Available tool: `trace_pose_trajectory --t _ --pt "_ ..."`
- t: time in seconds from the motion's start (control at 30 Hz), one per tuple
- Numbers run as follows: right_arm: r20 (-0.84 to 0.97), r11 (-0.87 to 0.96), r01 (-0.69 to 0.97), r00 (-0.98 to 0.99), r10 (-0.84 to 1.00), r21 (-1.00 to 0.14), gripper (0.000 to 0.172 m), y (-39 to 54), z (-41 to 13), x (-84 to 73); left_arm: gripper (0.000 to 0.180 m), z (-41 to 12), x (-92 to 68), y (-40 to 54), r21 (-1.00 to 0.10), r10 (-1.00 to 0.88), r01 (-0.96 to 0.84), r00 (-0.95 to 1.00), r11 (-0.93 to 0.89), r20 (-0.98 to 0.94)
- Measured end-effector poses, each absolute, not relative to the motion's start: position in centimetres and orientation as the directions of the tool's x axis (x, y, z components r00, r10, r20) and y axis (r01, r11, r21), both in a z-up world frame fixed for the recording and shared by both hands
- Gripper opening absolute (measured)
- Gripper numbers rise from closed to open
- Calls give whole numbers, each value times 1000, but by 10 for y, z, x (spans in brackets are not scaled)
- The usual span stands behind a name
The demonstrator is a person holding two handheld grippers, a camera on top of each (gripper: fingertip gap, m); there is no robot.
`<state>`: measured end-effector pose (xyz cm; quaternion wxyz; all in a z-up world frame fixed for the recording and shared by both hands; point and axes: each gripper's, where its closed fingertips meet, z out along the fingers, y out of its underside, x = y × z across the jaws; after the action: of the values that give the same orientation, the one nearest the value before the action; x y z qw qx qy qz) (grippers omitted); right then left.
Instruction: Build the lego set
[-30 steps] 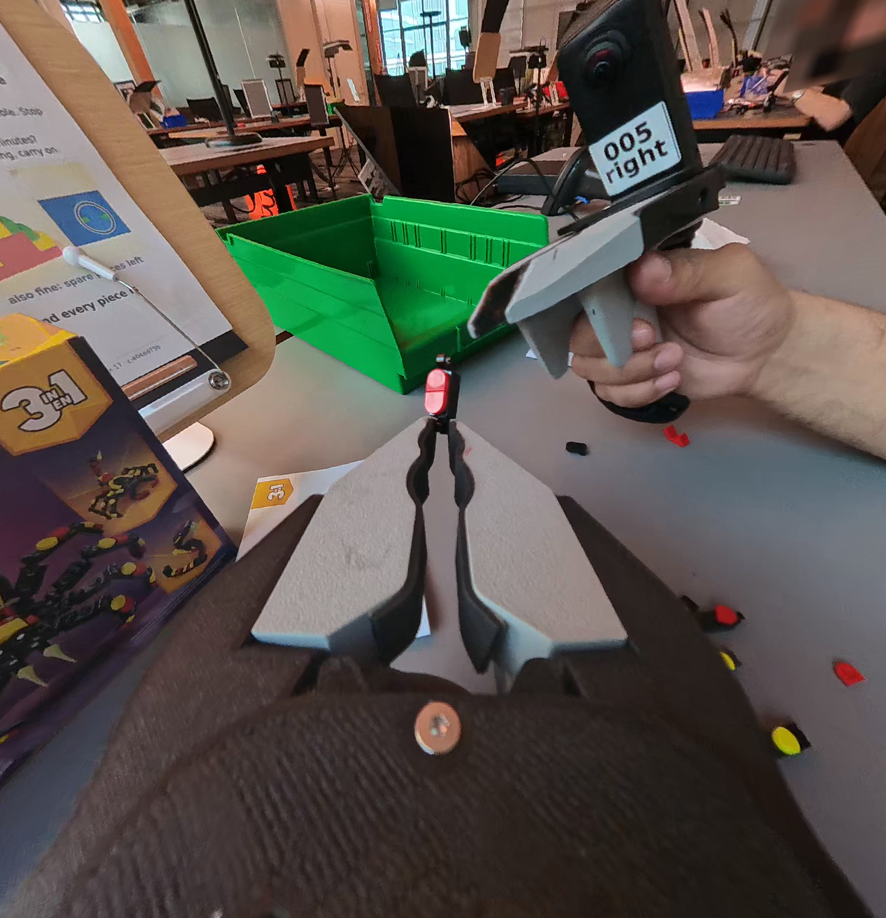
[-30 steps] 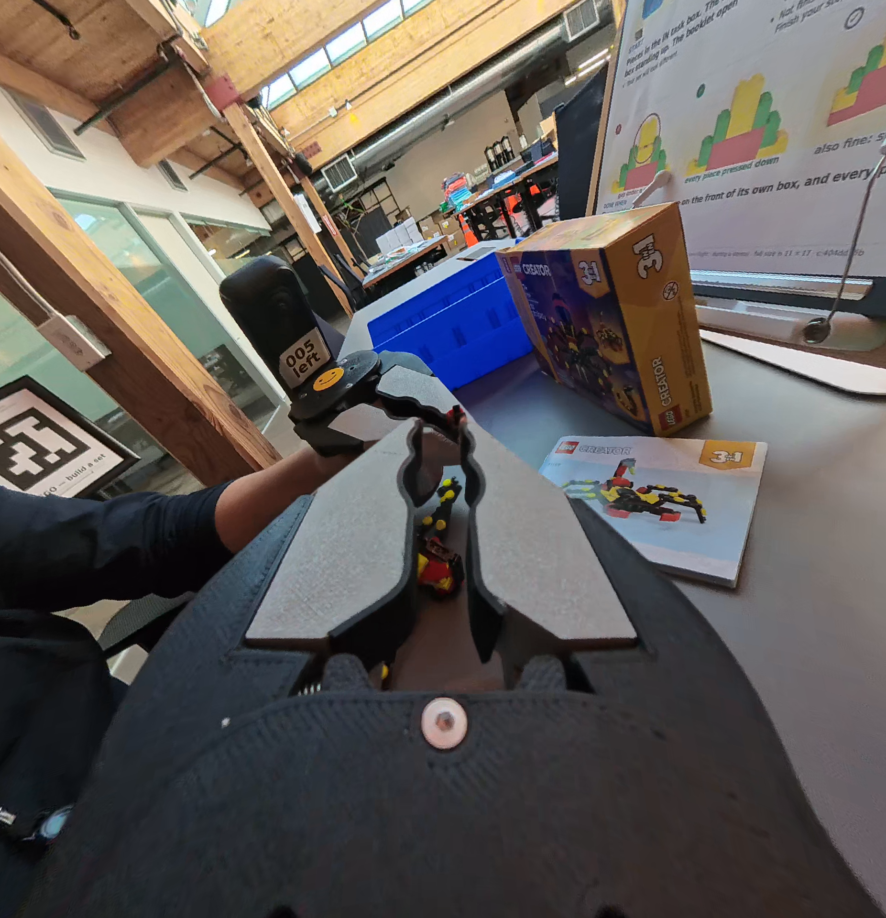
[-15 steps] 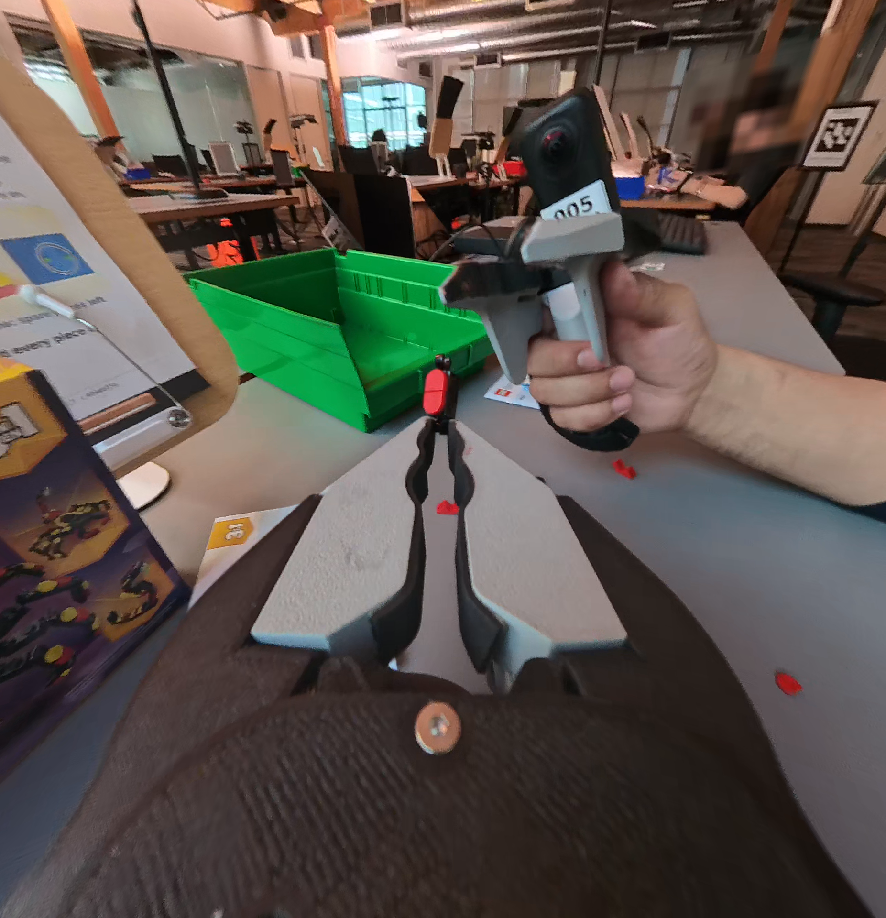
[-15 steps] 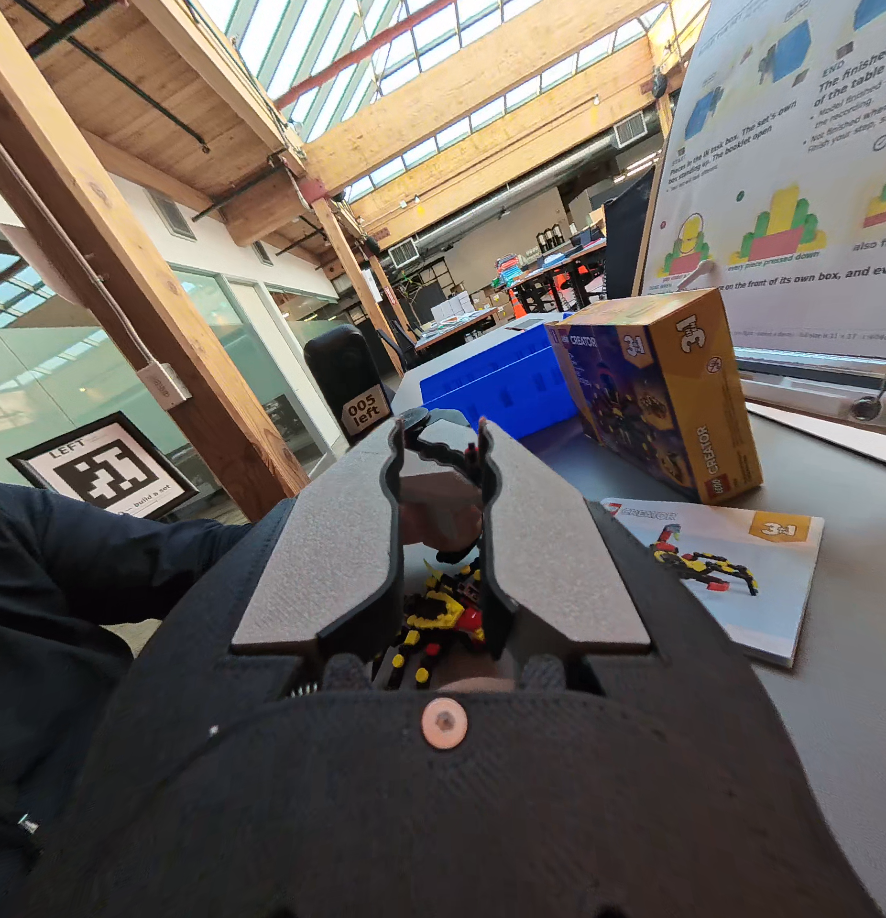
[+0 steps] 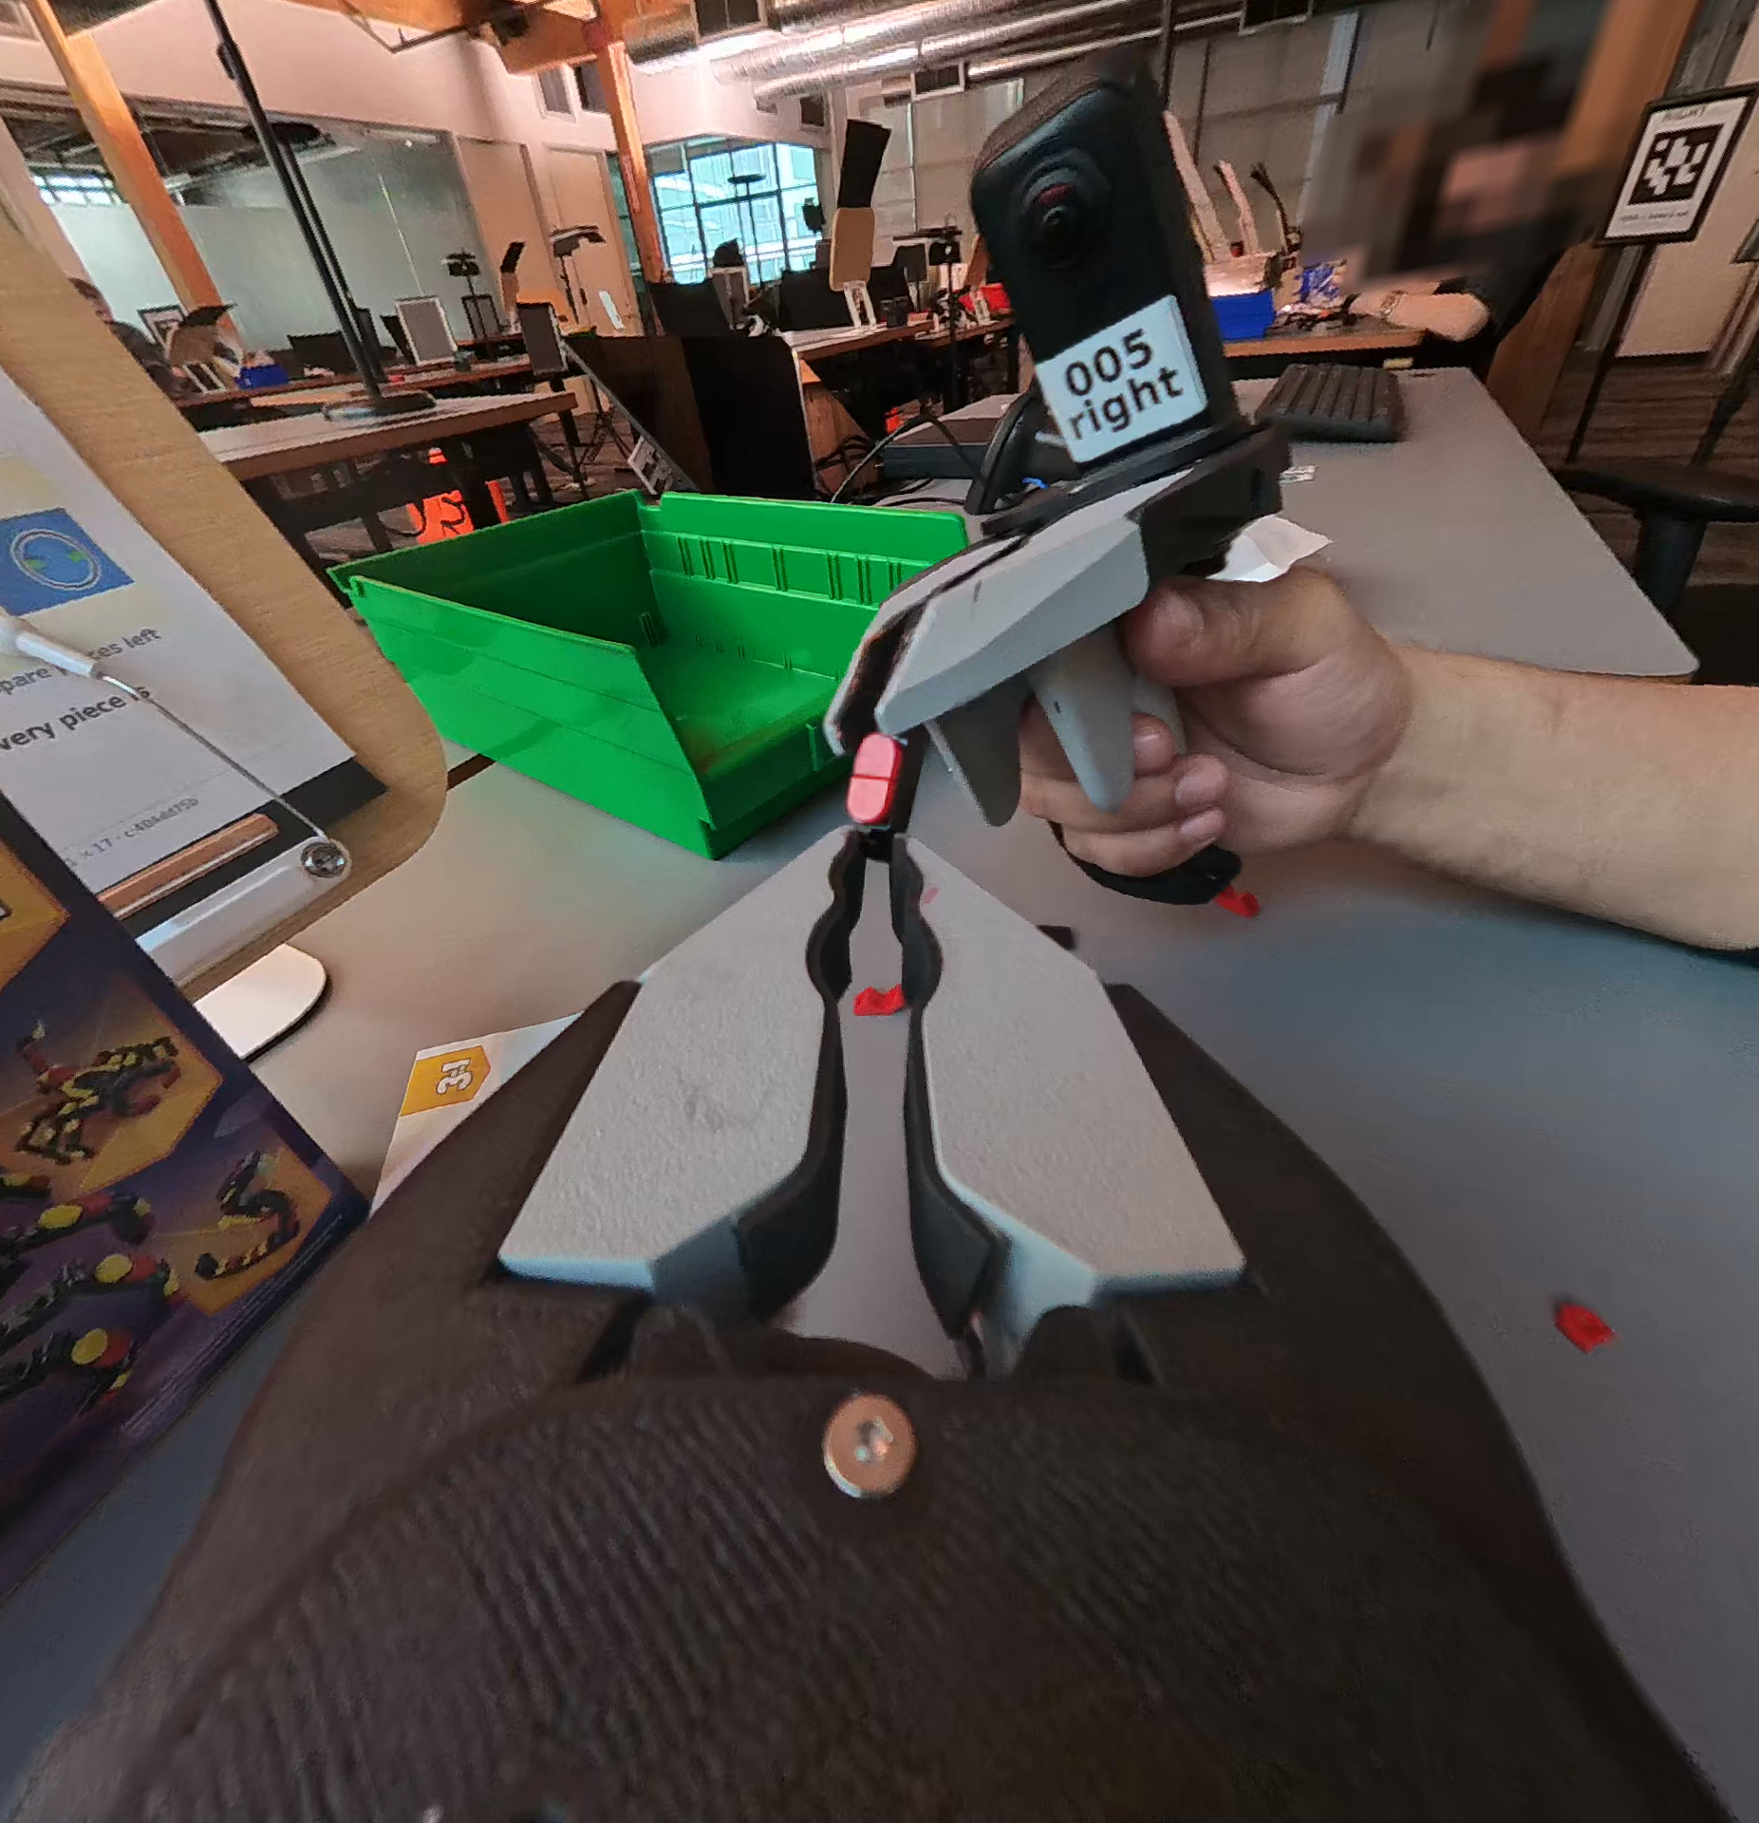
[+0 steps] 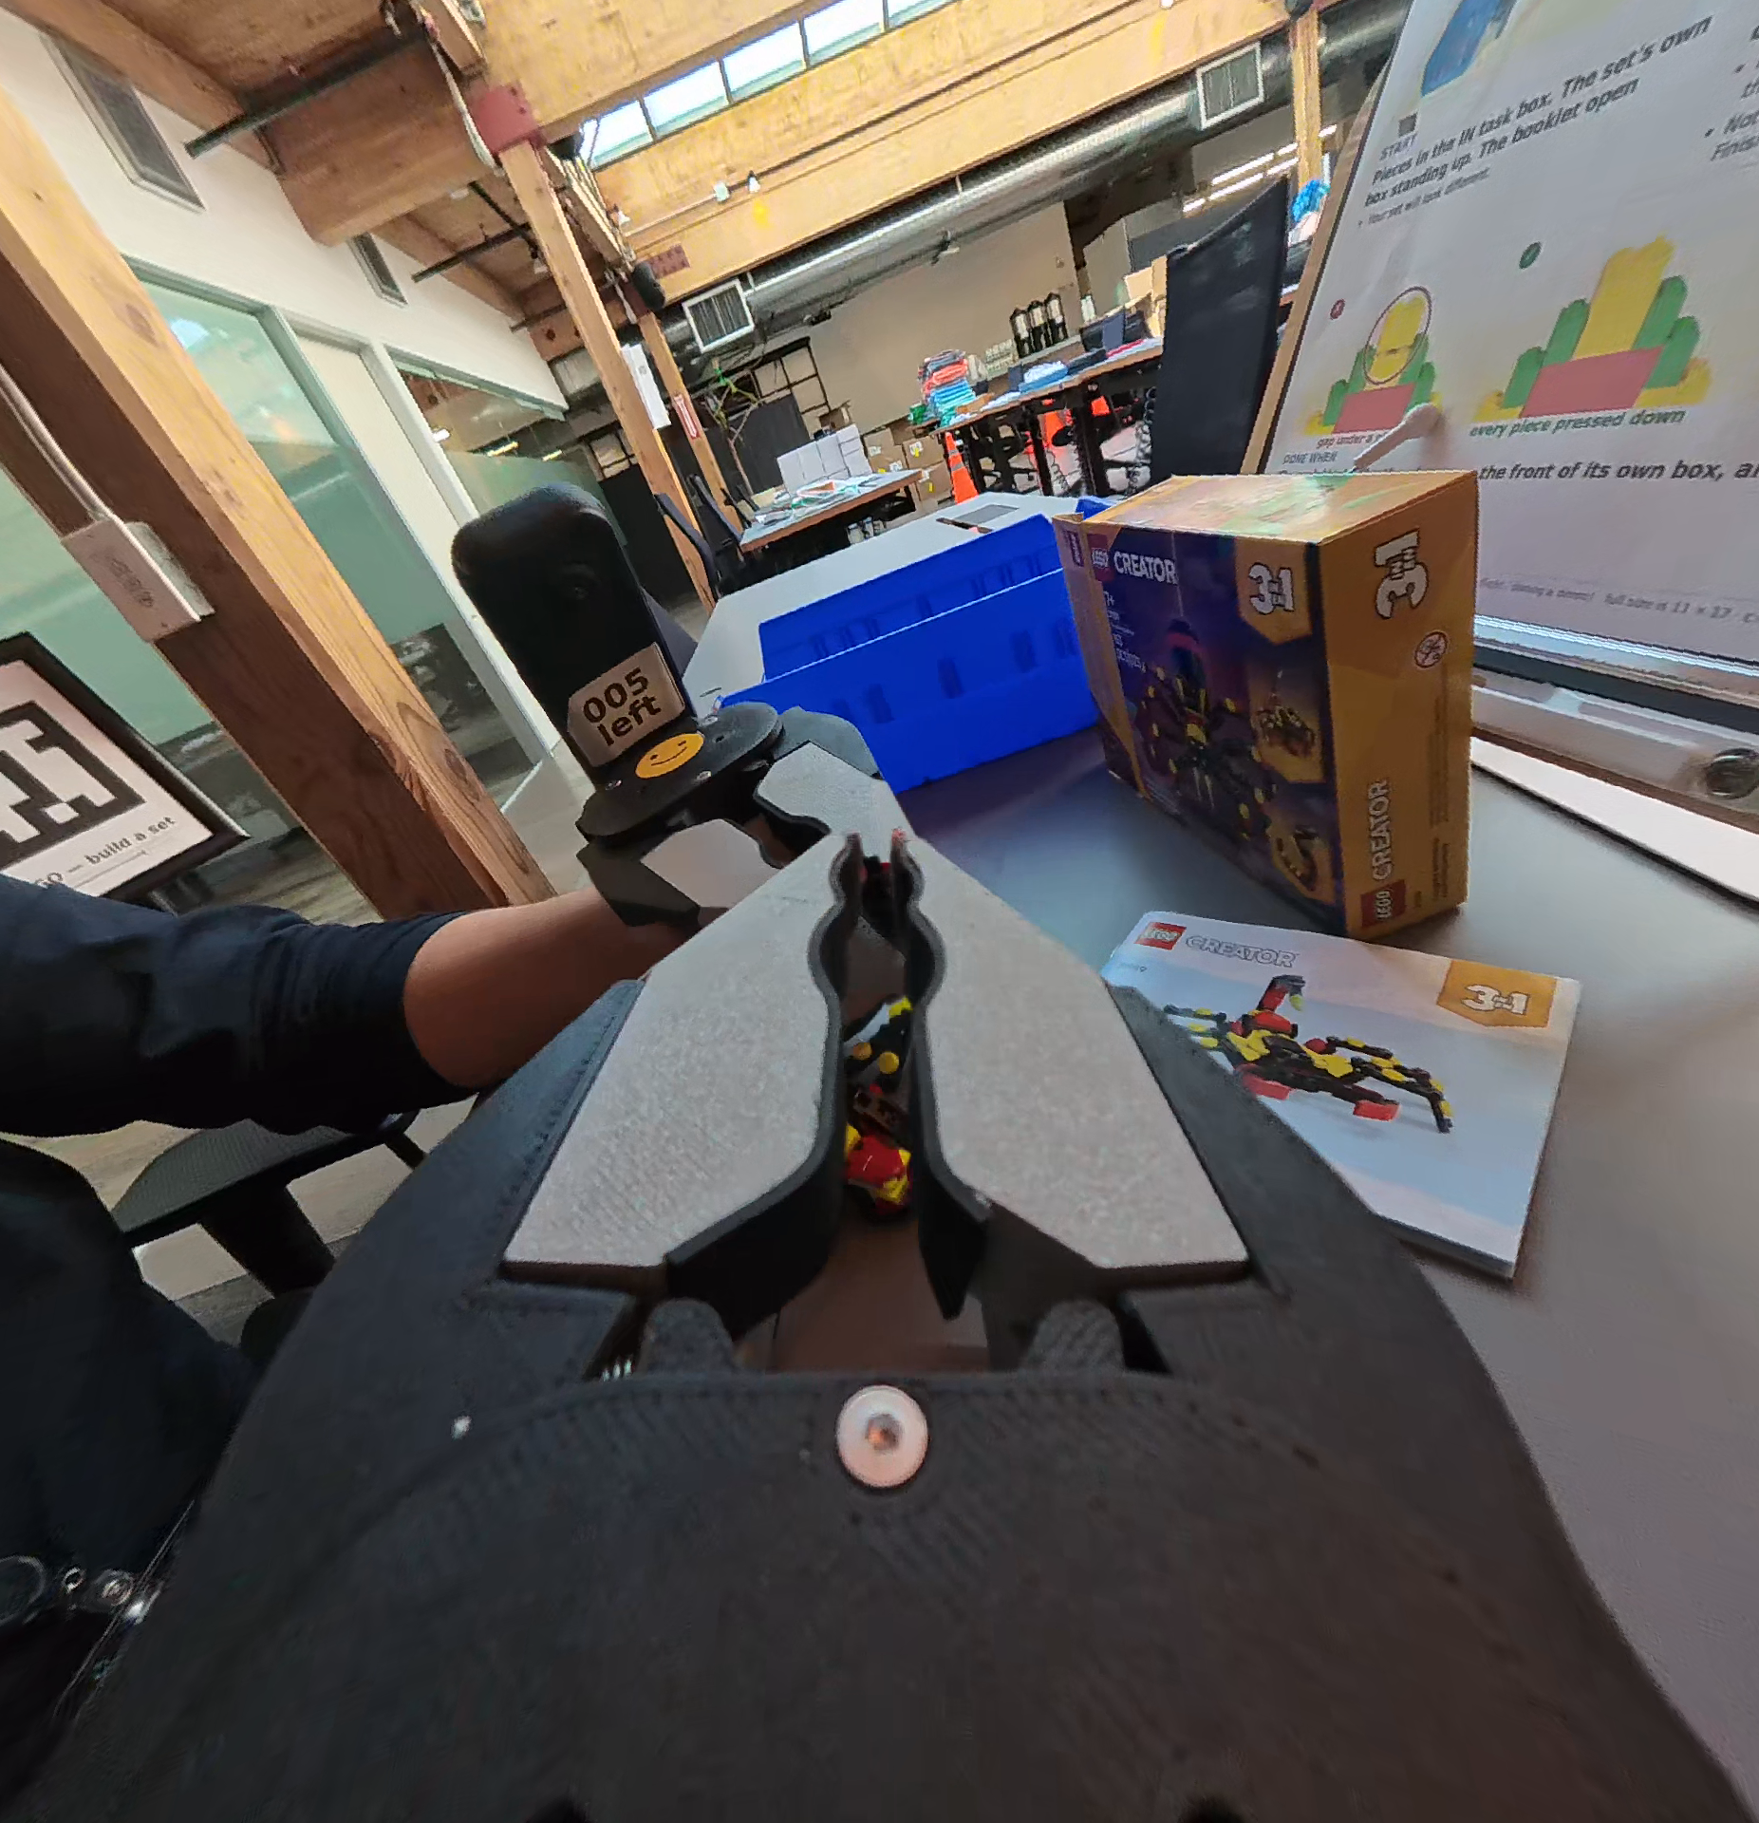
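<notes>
My left gripper (image 5: 873, 843) is shut on the black stem of a small red-and-black brick piece (image 5: 875, 779) and holds it upright above the grey table (image 5: 1348, 1085). My right gripper (image 5: 852, 715) comes in from the upper right, and its fingertips sit at the top of the same piece. In the right wrist view my right gripper (image 6: 875, 853) is closed, with the red-and-black piece (image 6: 877, 878) between its fingertips. The left gripper (image 6: 816, 789) shows just behind it. A black, yellow and red brick model (image 6: 880, 1105) lies on the table below my right fingers.
A green bin (image 5: 658, 631) stands behind the piece and a blue bin (image 6: 934, 661) at the far left. A set box (image 6: 1279, 710), a booklet (image 6: 1348, 1065) and an instruction board (image 5: 116, 631) stand nearby. Loose red pieces (image 5: 1582, 1327) lie on the table. The grippers are tip to tip, or close to it.
My right gripper opened wide, came down onto the top of the piece in my left gripper, and closed on it. My left gripper stayed shut on the piece.
</notes>
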<state>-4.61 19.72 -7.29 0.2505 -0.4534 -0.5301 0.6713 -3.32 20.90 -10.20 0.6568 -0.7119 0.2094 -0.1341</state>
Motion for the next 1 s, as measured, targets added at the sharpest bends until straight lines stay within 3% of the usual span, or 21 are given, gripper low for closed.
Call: trace_pose_trajectory --t 0.7,0.9,1.0 --pt "-330 -313 106 -391 859 -944 0 211 -76 -51 2 -114 -44 221 -985 -373 -129 925 -117 -76" --pt "-366 -382 28 -356 860 -924 14 228 -64 -46 2 -112 -54 224 -989 -329 -84 944 -118 -41" --pt "-378 -394 30 -363 852 -918 18 228 -64 -46 2 -103 -46 220 -997 -393 -5 919 -77 26"
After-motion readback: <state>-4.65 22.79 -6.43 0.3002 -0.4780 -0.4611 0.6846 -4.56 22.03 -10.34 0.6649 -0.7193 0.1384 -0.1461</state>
